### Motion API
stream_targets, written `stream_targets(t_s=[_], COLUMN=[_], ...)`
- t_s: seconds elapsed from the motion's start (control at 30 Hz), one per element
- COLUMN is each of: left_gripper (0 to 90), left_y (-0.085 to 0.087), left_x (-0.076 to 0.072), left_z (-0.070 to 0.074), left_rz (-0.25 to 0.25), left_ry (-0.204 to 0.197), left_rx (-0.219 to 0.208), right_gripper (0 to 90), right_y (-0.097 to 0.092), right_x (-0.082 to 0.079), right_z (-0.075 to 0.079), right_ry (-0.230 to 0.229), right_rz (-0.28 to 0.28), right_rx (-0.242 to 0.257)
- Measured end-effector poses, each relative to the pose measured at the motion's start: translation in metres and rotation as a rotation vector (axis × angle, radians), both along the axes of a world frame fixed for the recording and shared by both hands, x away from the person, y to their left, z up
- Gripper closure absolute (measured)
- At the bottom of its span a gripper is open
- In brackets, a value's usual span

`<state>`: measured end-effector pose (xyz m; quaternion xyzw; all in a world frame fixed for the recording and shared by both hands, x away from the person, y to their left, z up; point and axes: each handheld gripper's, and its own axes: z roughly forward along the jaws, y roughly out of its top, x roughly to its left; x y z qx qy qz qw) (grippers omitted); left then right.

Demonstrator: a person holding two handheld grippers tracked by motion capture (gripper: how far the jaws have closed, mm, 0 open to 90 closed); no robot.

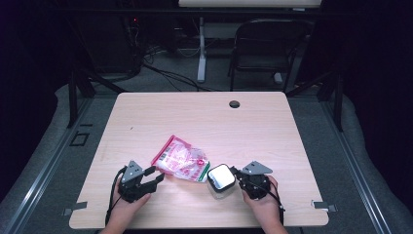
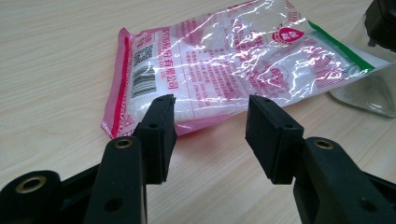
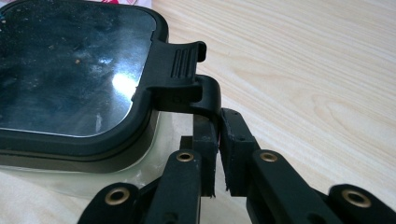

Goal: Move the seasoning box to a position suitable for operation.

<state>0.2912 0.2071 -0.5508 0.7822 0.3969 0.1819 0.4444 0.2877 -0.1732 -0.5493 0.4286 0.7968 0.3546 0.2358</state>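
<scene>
The pink bag point(image 2: 219, 60) bears a barcode, QR code and "有限公司".

Light wooden table point(image 1: 272, 131) with a round cable hole point(image 1: 234, 104) near its far edge; behind it, a black chair point(image 1: 265, 46) on grey floor point(image 1: 160, 83).

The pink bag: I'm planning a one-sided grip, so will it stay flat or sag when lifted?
The pink bag probably sags: its film is thin and crinkled. Its white granules would likely slide toward the low end. The glossy plastic may slip between the pads.
</scene>
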Motion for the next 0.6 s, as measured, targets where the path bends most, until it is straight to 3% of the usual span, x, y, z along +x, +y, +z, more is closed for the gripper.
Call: stream_targets(t_s=[0.27, 0.6], left_gripper=[52.3, 52.6], left_y=[-0.002, -0.009], left_x=[-0.002, -0.005], left_z=[0.001, 0.004], left_rz=[-0.008, -0.026], left_ry=[-0.002, -0.011], left_rx=[-0.001, -0.01], right_gripper=[82.5, 80.0], right_y=[0.003, 0.0], right_x=[-0.009, -0.028], right_z=[0.003, 0.009], right_ry=[-0.011, 0.002], right_rz=[-0.03, -0.006], right_rx=[-0.001, 0.015])
